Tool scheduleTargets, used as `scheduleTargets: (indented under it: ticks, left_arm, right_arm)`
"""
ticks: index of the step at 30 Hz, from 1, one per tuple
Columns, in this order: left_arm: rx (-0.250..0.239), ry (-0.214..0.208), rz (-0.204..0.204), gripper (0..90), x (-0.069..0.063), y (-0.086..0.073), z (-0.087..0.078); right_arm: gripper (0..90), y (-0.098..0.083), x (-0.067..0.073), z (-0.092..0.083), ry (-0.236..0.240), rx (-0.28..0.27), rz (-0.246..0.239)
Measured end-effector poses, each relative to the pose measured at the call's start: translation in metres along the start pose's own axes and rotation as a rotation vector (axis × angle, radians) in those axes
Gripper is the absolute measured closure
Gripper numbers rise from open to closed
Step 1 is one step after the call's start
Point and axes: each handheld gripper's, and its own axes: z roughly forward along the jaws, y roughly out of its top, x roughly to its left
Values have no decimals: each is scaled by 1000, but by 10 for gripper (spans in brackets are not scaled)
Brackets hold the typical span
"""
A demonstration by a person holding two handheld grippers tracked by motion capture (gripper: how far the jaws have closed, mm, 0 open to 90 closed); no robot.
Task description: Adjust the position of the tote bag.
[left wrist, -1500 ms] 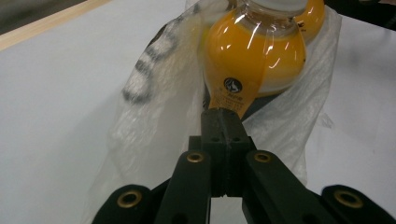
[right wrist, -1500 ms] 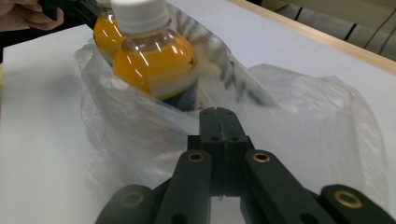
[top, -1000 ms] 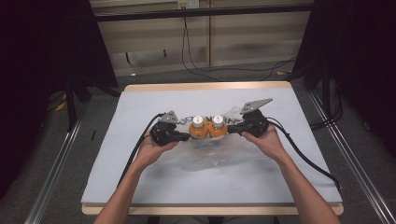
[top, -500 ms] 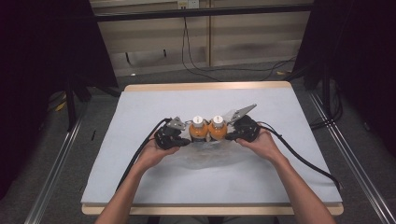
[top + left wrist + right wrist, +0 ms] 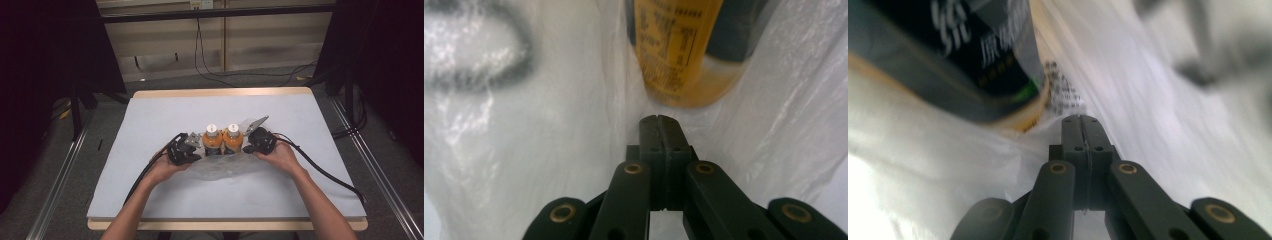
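Observation:
Two orange bottles with white caps stand side by side mid-table, the left bottle (image 5: pixel 212 142) and the right bottle (image 5: pixel 232 140), inside a clear plastic bag (image 5: pixel 225 168). My left gripper (image 5: pixel 196 148) sits against the bag's left side and my right gripper (image 5: pixel 246 145) against its right side. In the left gripper view the jaws (image 5: pixel 658 120) are shut on a fold of bag film, just below an orange bottle (image 5: pixel 674 50). In the right gripper view the jaws (image 5: pixel 1082 120) are likewise shut on film, beside a tilted bottle (image 5: pixel 963 65) with a dark label.
A pale sheet covers the table (image 5: pixel 150 115), with wooden edges at front and back. Black cables (image 5: pixel 320 167) trail from both grippers toward the table's near corners. Dark curtains and metal rails flank the table.
Both hands have sunk a little toward the table, bringing the bag and the two bottles down with them. The jaws have stayed shut.

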Motion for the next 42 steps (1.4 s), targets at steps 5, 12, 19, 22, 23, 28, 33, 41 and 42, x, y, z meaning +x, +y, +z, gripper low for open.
scheduleTargets:
  ticks: [5,12,19,22,23,28,33,41,42]
  left_arm:
    - [35,20,18,900,2,-5,-5]
    - [76,49,25,900,8,-16,-15]
    - [104,71,13,900,18,-31,-24]
    - [109,90,-3,900,22,-36,-26]
    - [113,87,-12,900,24,-38,-28]
    - [111,109,-39,900,29,-46,-32]
    - [76,101,-65,900,32,-51,-33]
    - [34,72,-123,900,36,-51,-30]
    - [10,55,-136,900,38,-51,-29]
  right_arm:
    - [900,-3,1,-6,-39,61,-34]
    - [900,-11,-3,-17,-91,166,-81]
    - [900,-26,-16,-26,-102,167,-37]
    - [900,-26,-17,-27,-109,179,-35]
    - [900,-27,-18,-27,-104,185,-30]
    - [900,-35,-25,-33,-123,222,-38]
    - [900,-48,-26,-42,-109,209,-26]
    - [900,-60,-19,-52,-97,219,-36]
    - [900,-63,-19,-53,-97,214,-27]
